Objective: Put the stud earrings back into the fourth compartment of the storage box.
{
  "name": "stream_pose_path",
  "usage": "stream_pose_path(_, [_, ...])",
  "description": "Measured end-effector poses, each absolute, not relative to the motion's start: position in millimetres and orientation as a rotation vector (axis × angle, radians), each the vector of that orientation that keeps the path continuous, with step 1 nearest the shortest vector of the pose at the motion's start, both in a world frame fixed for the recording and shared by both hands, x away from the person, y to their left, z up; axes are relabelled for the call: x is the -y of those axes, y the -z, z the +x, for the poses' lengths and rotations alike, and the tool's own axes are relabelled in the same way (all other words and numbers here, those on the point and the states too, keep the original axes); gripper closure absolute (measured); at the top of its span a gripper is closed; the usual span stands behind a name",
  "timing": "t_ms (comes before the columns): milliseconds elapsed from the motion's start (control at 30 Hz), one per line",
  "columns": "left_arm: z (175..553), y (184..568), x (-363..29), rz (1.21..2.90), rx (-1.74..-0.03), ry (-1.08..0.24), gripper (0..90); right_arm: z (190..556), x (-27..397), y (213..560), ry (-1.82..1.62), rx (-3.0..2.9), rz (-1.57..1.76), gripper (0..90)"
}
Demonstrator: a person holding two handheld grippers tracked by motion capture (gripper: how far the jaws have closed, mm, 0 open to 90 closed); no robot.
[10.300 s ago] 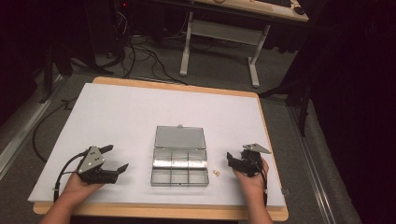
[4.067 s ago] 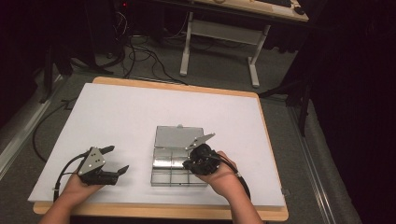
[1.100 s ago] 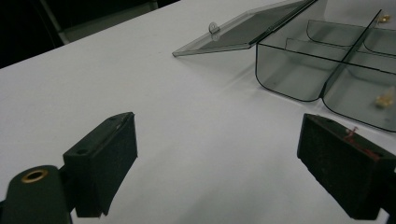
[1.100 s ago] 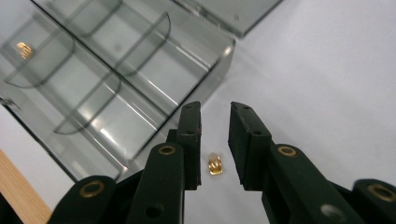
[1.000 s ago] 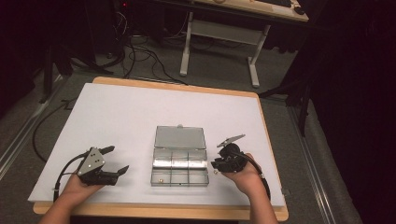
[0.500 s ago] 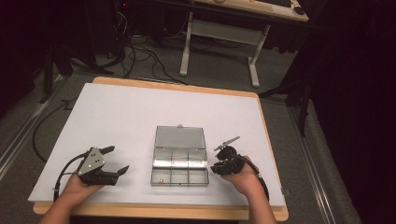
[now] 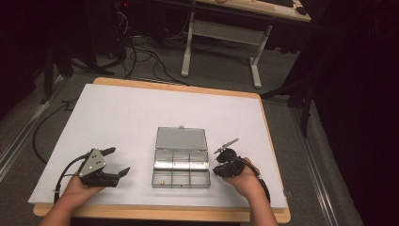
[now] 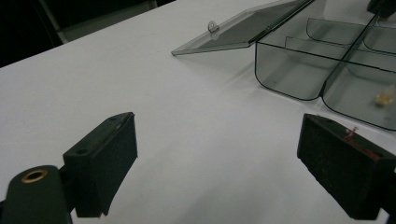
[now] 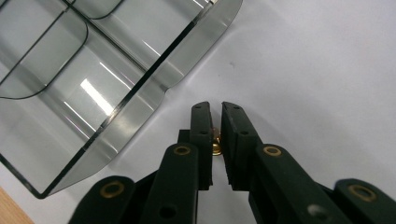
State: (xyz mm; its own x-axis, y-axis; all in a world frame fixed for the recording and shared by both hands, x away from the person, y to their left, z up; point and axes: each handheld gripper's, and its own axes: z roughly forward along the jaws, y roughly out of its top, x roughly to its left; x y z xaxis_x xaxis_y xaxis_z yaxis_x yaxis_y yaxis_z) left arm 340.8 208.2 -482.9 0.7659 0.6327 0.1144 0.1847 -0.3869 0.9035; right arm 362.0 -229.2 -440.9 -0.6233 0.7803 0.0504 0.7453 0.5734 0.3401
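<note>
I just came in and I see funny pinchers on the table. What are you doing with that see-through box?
A person holds a pincher tool in each hand at a white table. Between them sits a clear box with little compartments, its lid open. The right gripper is beside the box, with its jaws nearly closed on a tiny brass-coloured piece. One small piece lies in a compartment. The left gripper rests wide open on the table, holding nothing.

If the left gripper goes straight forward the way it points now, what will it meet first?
Probably the clear compartment box. The left gripper is open, with bare white table directly ahead, then the box's near wall and its opened lid. Depth is unclear.
</note>
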Motion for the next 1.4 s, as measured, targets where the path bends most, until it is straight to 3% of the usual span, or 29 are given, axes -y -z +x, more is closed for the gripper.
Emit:
stream_pose_path(100, [340.8,483.0,-208.1,1.944,-0.618,-0.553,12.6,362.2,229.4,440.7,-0.507,-2.691,1.313,87.7])
stream_pose_path(567, [340.8,483.0,-207.7,1.949,-0.617,-0.555,12.6,362.3,234.2,435.1,-0.542,-2.670,1.319,87.8])
stream_pose_path(700, [340.8,483.0,-207.8,1.948,-0.619,-0.557,12.6,362.4,234.2,433.9,-0.567,-2.649,1.329,79.2])
stream_pose_path(867, [340.7,483.0,-207.7,1.949,-0.619,-0.558,12.6,365.9,231.8,437.8,-0.580,-2.614,1.349,76.5])
stream_pose_path(1400, [340.6,483.0,-207.5,1.953,-0.615,-0.560,12.6,369.1,227.8,440.2,-0.618,-2.629,1.346,86.7])
